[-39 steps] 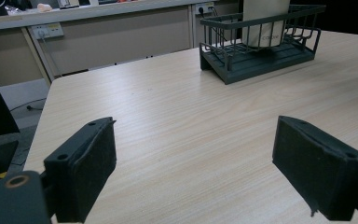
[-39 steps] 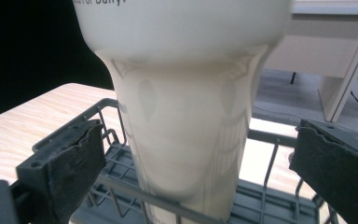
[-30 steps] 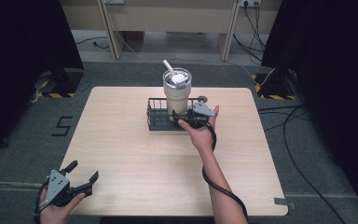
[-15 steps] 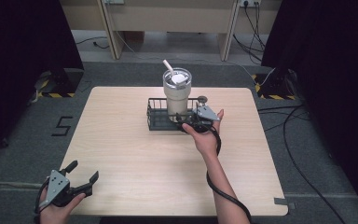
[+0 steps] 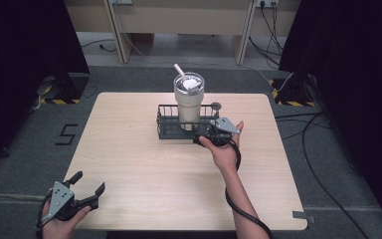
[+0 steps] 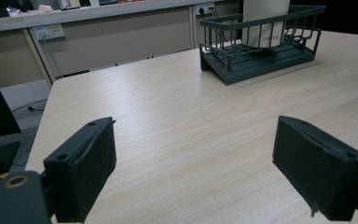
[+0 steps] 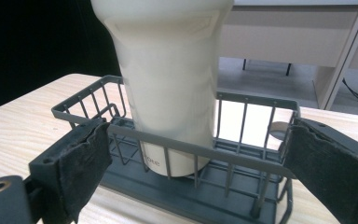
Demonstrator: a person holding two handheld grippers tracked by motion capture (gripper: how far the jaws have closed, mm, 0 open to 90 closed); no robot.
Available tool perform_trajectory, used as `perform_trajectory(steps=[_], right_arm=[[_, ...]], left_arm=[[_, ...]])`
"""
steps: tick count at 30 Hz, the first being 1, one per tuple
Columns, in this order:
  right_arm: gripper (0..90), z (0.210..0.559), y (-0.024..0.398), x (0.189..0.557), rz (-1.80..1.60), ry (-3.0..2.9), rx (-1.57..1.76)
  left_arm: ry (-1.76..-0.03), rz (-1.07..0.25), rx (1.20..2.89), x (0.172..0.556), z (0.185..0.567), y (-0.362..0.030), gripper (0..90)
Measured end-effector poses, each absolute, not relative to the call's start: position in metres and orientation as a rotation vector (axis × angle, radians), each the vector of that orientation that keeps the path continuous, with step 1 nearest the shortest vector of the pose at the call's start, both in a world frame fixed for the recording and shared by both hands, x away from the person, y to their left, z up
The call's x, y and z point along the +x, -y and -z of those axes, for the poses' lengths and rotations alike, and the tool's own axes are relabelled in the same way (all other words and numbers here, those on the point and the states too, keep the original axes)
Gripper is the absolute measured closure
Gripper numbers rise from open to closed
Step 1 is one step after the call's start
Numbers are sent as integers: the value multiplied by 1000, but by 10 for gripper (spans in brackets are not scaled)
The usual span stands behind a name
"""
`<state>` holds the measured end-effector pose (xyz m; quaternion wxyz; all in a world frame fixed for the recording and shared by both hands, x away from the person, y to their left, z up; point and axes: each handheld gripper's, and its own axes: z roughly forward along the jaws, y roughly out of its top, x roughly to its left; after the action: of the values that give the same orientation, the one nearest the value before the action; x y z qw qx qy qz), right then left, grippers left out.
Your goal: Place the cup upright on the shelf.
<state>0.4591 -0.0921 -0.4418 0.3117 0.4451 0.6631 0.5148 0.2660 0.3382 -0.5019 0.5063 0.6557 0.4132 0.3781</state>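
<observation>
While the left gripper sits idle at the bottom left of the high view, jaws wide open over bare table, I've had my right gripper drift a bit right and toward me along the basket's near wall over the last second. Small move, no contact change that I can see.

Right gripper view: jaws spread wide, one pad at the near rail of the basket, the other pad out by the basket's right end. Nothing held. The cup stands upright inside the basket, centre of that view, between the jaws but beyond the rail.

High view puts the basket at table centre-top, the cup in it with lid and straw on.

My read: this was a realign, not a grasp. Unclear whether I'm lined up for the rail or the cup.
</observation>
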Motion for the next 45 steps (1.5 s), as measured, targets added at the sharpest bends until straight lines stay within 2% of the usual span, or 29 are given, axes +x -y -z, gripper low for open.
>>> perform_trajectory(steps=[45], right_arm=[[96, 450, 155, 416, -1269, -1715, 1215]], left_arm=[[-999, -918, 1581, 265, 502, -336, 125]])
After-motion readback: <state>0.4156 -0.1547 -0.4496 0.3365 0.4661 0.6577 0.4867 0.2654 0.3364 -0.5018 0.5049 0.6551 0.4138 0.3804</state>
